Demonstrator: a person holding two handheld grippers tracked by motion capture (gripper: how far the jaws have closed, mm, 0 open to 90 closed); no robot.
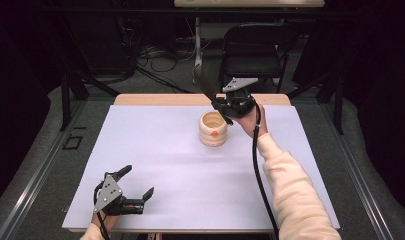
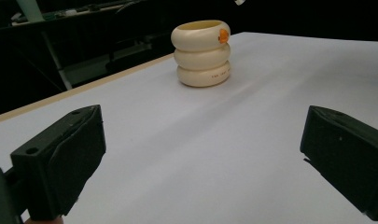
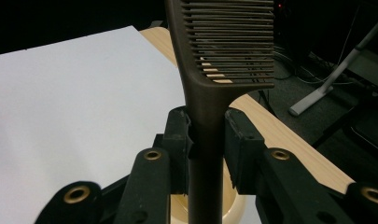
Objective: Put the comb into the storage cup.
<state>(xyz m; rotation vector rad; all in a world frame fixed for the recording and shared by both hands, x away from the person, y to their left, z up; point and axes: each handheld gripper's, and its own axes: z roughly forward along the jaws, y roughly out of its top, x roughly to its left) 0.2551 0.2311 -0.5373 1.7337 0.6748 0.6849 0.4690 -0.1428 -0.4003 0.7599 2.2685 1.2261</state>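
**Comb held above the cream holder**

A dark room surrounds the desk, which carries a white sheet. Near the far edge of the desk, right of its middle, stands the cream ringed holder with an orange spot. Just above it, the right gripper is clamped on the handle of a brown comb, teeth pointing up. Near the front left corner, the left gripper rests with jaws wide apart, holding nothing.

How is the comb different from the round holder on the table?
The comb is dark brown, flat and thin; the holder is cream, round and fat, like three stacked rings. The comb is up in the air, gripped by the right gripper just above the holder; the holder stands on the white table. The comb has teeth; the holder has an orange spot.
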